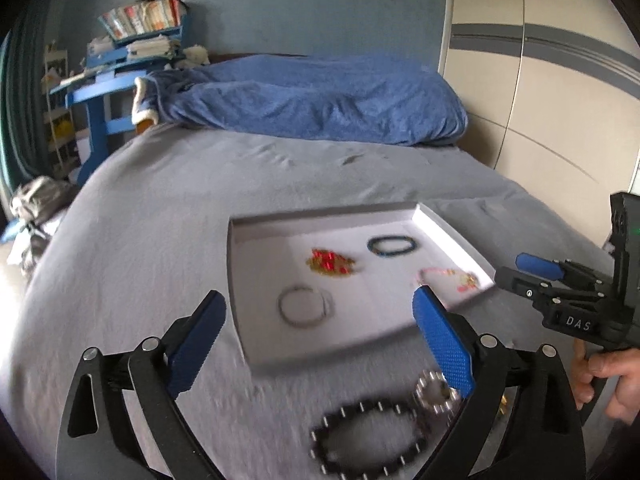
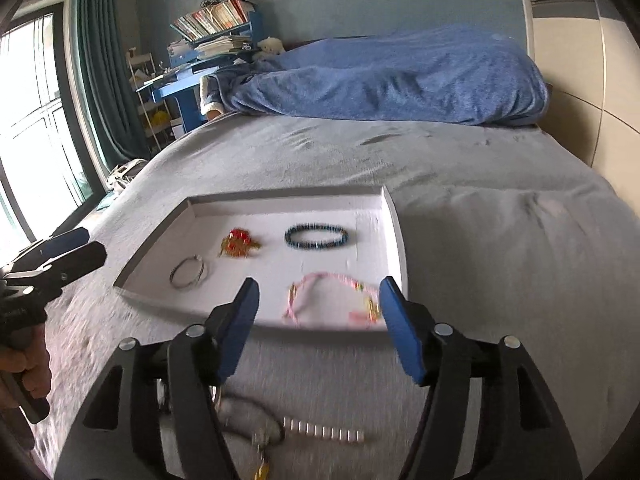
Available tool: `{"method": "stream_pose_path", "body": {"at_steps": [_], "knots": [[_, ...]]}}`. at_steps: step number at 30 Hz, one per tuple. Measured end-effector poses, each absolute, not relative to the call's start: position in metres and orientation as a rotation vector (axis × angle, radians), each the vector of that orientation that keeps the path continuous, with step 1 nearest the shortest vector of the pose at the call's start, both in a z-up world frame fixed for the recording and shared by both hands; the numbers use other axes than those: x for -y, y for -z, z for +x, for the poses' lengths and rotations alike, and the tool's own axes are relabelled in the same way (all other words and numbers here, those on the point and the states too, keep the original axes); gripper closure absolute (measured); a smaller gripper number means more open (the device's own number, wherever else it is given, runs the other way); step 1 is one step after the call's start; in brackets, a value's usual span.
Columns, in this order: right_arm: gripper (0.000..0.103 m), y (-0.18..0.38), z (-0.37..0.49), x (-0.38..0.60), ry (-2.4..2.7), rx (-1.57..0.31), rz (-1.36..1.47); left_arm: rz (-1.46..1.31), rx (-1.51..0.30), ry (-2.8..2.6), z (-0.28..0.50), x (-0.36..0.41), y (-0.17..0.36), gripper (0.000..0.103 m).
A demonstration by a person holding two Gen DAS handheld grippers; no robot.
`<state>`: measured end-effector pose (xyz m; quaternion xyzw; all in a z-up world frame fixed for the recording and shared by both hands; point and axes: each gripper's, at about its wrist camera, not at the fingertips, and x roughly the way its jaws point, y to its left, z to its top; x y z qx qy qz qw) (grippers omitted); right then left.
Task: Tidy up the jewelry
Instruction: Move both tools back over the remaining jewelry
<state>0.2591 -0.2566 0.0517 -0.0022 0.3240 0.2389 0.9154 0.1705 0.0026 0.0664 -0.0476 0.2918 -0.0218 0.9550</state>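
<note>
Carrier: shallow white tray [image 2: 394, 224] lying flat on the grey bedspread [image 2: 500, 240], near its front edge.
Tray, far right corner: dark blue bead bracelet [image 2: 316, 237], lying flat as a closed ring.
Tray, far middle: red and gold piece [image 2: 239, 243], bunched in a small heap.
Tray, near left corner: thin silver bangle [image 2: 188, 273], flat, apart from the heap.
Tray, near right corner: pink cord bracelet [image 2: 332, 300] with gold and red bits, close to the front rim.
Bedspread, in front of tray: black bead bracelet with pale spacers [image 1: 366, 438], and touching it a smaller silver bead ring [image 1: 434, 394]; both blurred. The right wrist view also shows a short row of pale beads [image 2: 324, 432] here.
Left gripper [image 1: 320, 344]: jaws wide apart, nothing between the pads; it hangs over the tray's near edge.
Right gripper [image 2: 318, 328]: jaws parted, empty, over the tray's front rim by the pink cord bracelet.
Bed, far end: blue blanket [image 2: 392, 76], heaped.
</note>
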Motion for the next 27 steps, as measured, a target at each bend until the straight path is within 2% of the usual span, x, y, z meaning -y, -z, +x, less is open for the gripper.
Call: {"method": "stream_pose_path", "body": {"at_steps": [12,27], "knots": [[0.036,-0.025,0.194,0.279,-0.455,-0.695,-0.054,-0.138,-0.666,0.055,0.117,-0.003,-0.024,0.009],[0.034,-0.002,0.189,0.289,-0.395,-0.765,-0.054,-0.105,-0.717,0.078,0.109,0.007,-0.006,0.009]]}}
